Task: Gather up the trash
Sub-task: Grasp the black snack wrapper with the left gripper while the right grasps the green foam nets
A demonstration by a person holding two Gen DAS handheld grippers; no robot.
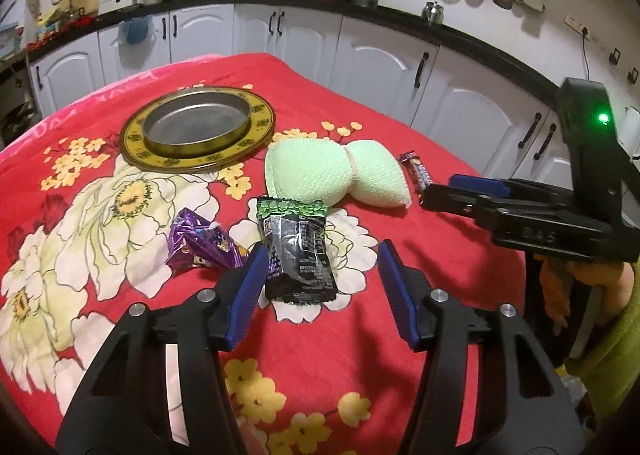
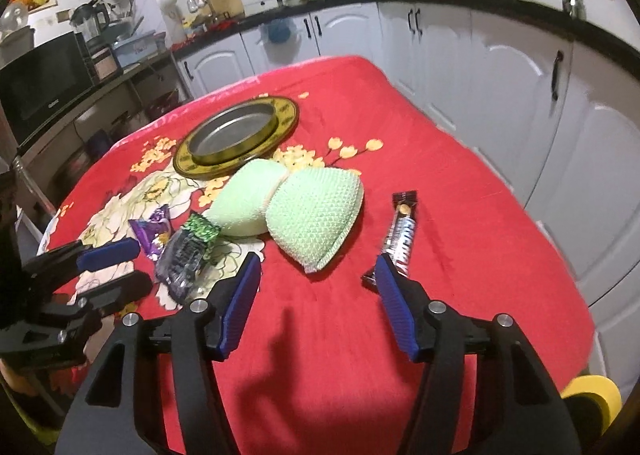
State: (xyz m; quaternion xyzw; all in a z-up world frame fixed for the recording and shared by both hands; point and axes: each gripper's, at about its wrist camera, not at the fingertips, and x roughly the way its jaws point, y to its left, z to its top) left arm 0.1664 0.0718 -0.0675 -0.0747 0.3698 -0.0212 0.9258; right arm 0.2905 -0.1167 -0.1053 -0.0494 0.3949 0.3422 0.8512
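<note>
Two grippers lowered | left gripper part-open, black wrapper not clamped | right gripper part-open, empty | risk: purple wrapper nudged by left finger, red cloth pinched.

Three pieces of trash lie on the red flowered cloth. The black snack wrapper with a green top edge is crumpled and lies flat near the front, its length running from 12 to 6 o'clock. Just beside it, at its 9 o'clock, sits the purple foil wrapper, twisted and partly standing up. The brown candy bar wrapper is long and flat, well apart from the others at their 3 o'clock, pointing toward 12.
</note>
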